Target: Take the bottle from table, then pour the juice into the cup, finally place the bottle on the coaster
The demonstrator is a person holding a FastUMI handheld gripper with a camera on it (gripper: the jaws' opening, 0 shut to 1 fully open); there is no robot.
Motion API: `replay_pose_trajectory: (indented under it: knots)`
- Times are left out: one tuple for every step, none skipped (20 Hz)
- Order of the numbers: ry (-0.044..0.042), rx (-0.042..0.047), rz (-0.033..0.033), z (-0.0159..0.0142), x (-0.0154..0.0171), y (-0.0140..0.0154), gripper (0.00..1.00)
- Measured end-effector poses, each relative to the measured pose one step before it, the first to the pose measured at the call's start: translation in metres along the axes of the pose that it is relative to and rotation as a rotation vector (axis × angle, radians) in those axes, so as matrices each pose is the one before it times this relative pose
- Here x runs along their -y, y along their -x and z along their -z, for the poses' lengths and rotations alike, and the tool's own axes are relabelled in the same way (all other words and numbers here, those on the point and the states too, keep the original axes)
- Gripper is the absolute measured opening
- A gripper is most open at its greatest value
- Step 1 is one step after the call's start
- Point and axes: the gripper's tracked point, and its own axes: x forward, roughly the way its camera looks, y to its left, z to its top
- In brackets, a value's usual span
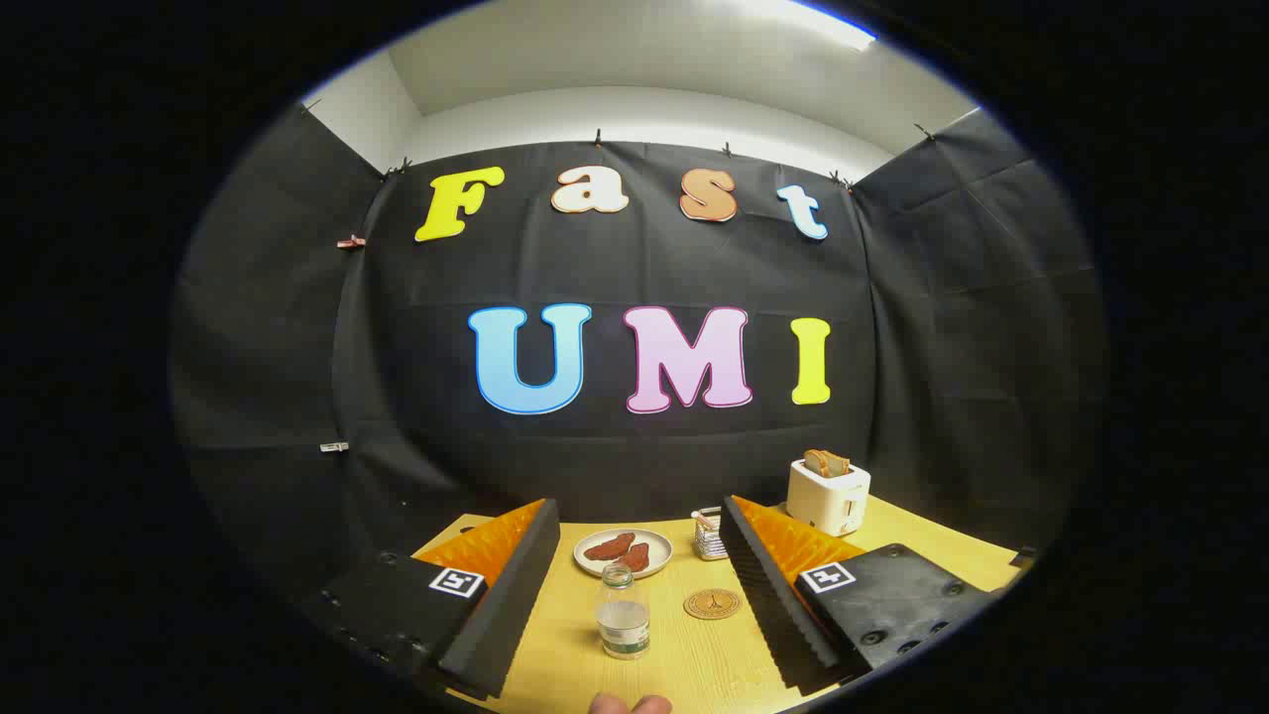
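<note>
The gripper [627,585] is spread wide, holding nothing. A small clear bottle [623,613] stands between its fingers, with a round coaster [712,603] just beside it. A plate [623,552] lies beyond.

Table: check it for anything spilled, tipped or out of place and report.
Nothing stands out. The bottle stands upright between the open gripper's fingers, untouched, with no cap visible. The coaster lies flat beside it, the plate beyond holds food, and the toaster stands upright. No spill on the table.
</note>
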Motion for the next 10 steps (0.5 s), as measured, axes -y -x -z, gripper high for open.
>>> replay_pose_trajectory:
  knots:
    - [-0.00216,0.00120,0.00088,0.00025,0.00009,0.00054,0.99]
    - [-0.00266,0.00086,0.00074,-0.00073,-0.00024,0.00032,0.99]
    - [-0.00079,-0.00107,0.00024,0.00097,-0.00101,-0.00015,0.99]
    - [0.00113,-0.00165,0.00020,0.00068,0.00020,-0.00073,0.99]
    - [0.00154,-0.00203,-0.00044,0.00082,-0.00010,0.00073,0.99]
    - [-0.00025,-0.00202,-0.00120,0.00007,-0.00036,-0.00063,0.99]
    - [-0.00060,-0.00035,-0.00232,0.00104,-0.00117,0.00066,0.99]
    - [-0.00005,-0.00104,-0.00143,0.00014,-0.00013,-0.00072,0.99]
    - [0.00157,-0.00056,-0.00011,0.00049,-0.00045,0.00021,0.99]
    - [0.00072,-0.00066,-0.00015,-0.00064,0.00007,-0.00060,0.99]
